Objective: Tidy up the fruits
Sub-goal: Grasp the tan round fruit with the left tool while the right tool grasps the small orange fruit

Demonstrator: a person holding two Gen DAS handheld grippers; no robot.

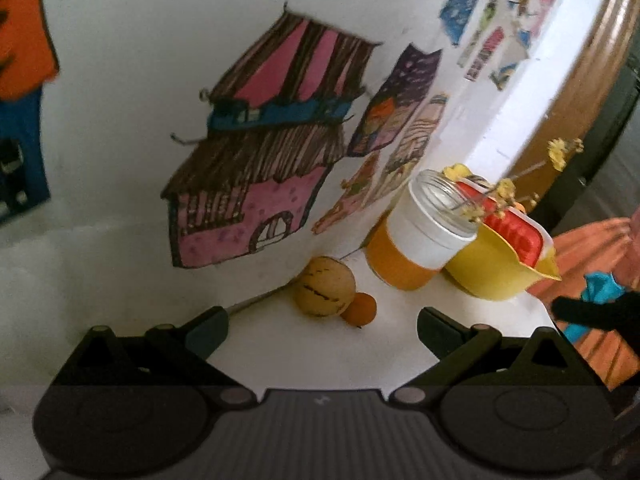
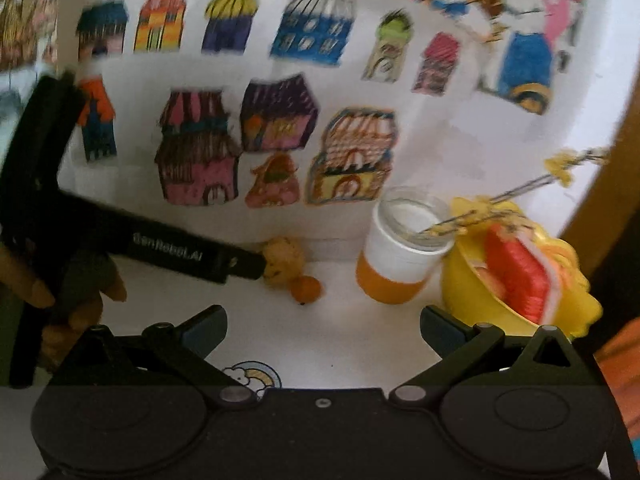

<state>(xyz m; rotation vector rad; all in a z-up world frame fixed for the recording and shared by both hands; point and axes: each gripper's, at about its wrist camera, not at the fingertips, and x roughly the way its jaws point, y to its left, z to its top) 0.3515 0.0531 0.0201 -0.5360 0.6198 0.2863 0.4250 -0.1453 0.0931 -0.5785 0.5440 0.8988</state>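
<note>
Yellow-tan and striped with dark streaks, a round melon-like fruit (image 1: 325,287) sits on the white table (image 1: 360,356) against the wall, touching a small orange fruit (image 1: 361,309) at its right. Just right of them stands a white-and-orange jar (image 1: 420,236) holding dried yellow flowers (image 1: 560,151), beside a yellow bowl (image 1: 496,268) containing a red-lidded pack. The left gripper (image 1: 322,330) hovers empty with jaws spread wide, near the two fruits. The right gripper (image 2: 323,330) is likewise empty and spread apart, farther back. A hand (image 2: 60,300) holds the left tool.
</note>
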